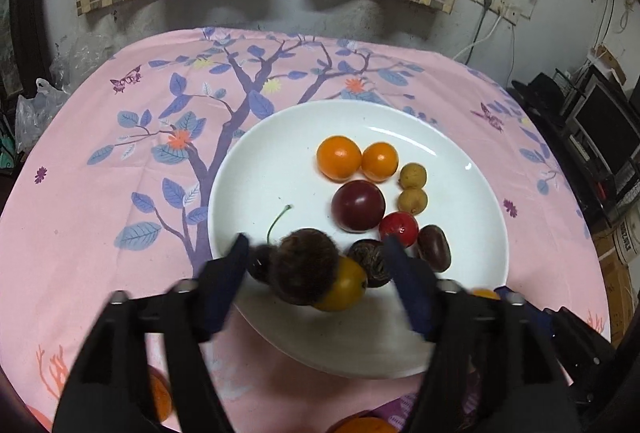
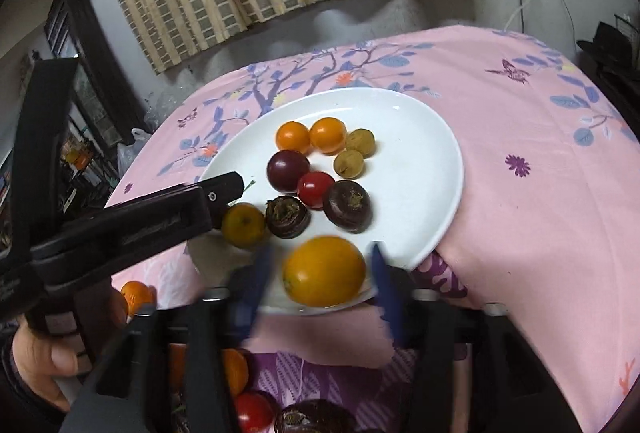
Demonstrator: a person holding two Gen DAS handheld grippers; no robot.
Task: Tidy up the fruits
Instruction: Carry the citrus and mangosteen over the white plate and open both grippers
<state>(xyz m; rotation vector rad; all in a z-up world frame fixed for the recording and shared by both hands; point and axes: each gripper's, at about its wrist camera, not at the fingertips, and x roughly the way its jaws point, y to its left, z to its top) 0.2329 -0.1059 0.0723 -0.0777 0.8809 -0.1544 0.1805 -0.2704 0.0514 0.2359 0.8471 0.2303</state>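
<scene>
Left wrist view: left tongs [image 1: 316,253] spread, pads clear of the dark fuzzy fruit [image 1: 308,265] at lower centre, over the white plate [image 1: 248,169]. Judgement: withdraw straight back, avoid nudging neighbours.

Right wrist view: right tongs [image 2: 320,273] spread around the yellow-orange fruit [image 2: 324,271], not pinching. Plate holds roughly nine fruits.

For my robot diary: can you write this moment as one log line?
left fingers: open, dark fruit between | right fingers: open, orange fruit between | plate: holding fruits
</scene>
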